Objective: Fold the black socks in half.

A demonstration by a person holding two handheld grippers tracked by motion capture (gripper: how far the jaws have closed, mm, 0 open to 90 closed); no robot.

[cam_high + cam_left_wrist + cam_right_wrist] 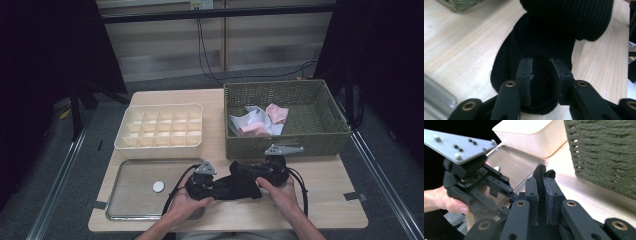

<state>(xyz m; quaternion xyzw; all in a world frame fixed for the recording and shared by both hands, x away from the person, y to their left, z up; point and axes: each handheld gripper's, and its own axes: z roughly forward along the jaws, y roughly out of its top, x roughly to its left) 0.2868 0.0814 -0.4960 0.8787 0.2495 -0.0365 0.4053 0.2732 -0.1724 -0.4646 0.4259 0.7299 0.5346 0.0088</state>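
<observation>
Here the black sock [239, 186] lies on the wooden table [325, 190], just in front of the green basket [320, 142]. The right gripper [541, 182] pinches 1 edge of it tight — the left gripper [541, 67] has its 2 jaws parted astride the other end, not pressing.

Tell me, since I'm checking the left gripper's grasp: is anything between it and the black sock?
Nothing visible. The black sock lies on the table directly between the left gripper jaws; the right gripper pinches its other end.
</observation>
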